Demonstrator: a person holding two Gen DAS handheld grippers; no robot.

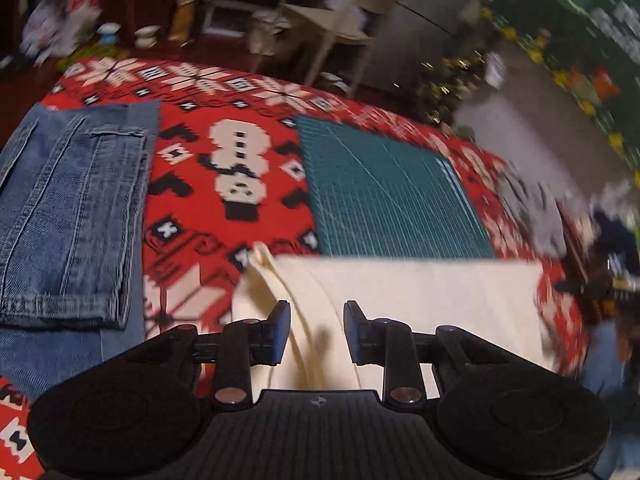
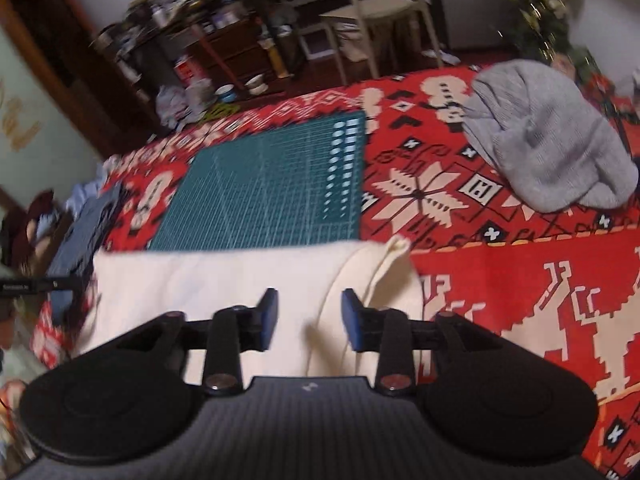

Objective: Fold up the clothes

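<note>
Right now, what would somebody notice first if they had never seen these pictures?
Probably the bright red blanket with white snowflakes and snowmen, spread under everything. A cream cloth lies across its near edge, with the open left gripper and open right gripper over its two ends. Behind the cloth sits a green mat, with folded jeans to the left and a grey sweater to the right.

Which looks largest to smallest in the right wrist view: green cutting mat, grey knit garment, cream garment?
1. Cream garment, though nearness to the camera inflates it.
2. Green cutting mat.
3. Grey knit garment.
</note>
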